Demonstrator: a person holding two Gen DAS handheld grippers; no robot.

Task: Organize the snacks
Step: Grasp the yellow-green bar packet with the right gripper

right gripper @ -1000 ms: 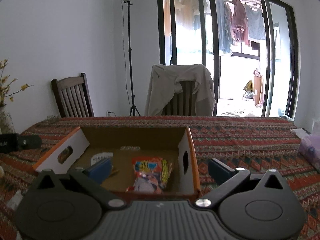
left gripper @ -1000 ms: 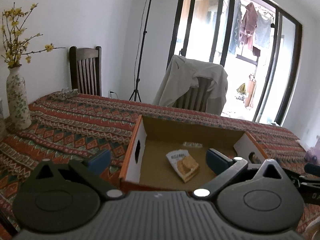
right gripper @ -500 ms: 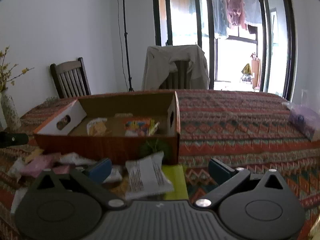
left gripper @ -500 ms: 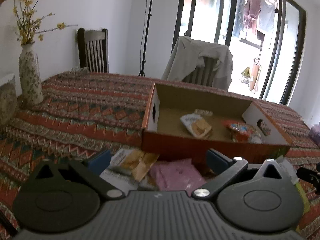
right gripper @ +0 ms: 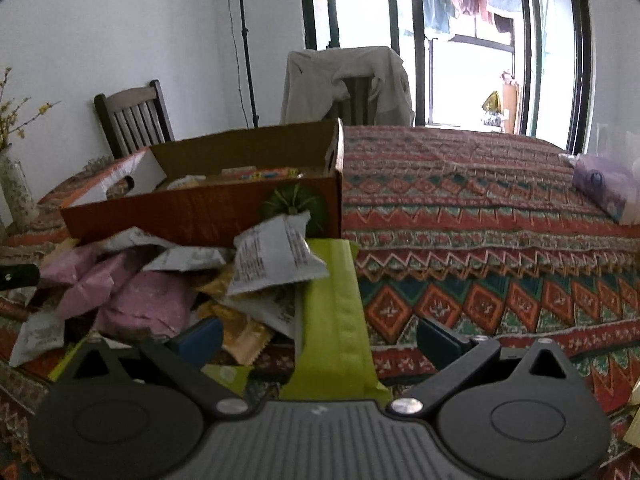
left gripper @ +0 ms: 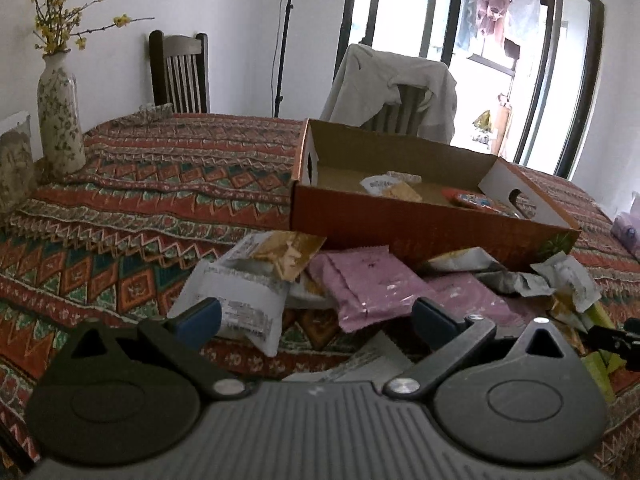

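An orange cardboard box (left gripper: pixel 420 228) (right gripper: pixel 192 212) sits on the patterned tablecloth and holds a cracker packet (left gripper: pixel 390 188) and a red snack packet (left gripper: pixel 472 200). In front of it lies a pile of loose snacks: pink packets (left gripper: pixel 360 284) (right gripper: pixel 140 300), white packets (left gripper: pixel 236 300) (right gripper: pixel 276 256), a cracker bag (left gripper: pixel 286 250) and a long lime-green packet (right gripper: pixel 332 320). My left gripper (left gripper: pixel 316 316) hangs open above the white and pink packets. My right gripper (right gripper: pixel 318 336) is open over the lime-green packet. Neither holds anything.
A flowered vase (left gripper: pixel 60 112) with yellow blossoms stands at the table's left. Two chairs (left gripper: pixel 180 72) (right gripper: pixel 348 88) stand behind the table, one draped with a jacket. A purple tissue pack (right gripper: pixel 604 180) lies at the right. A light stand (left gripper: pixel 282 40) rises by the wall.
Both grippers have pulled back from above the box toward the table's near edge and dropped lower, bringing the loose snack pile into view. Both stay open and empty.
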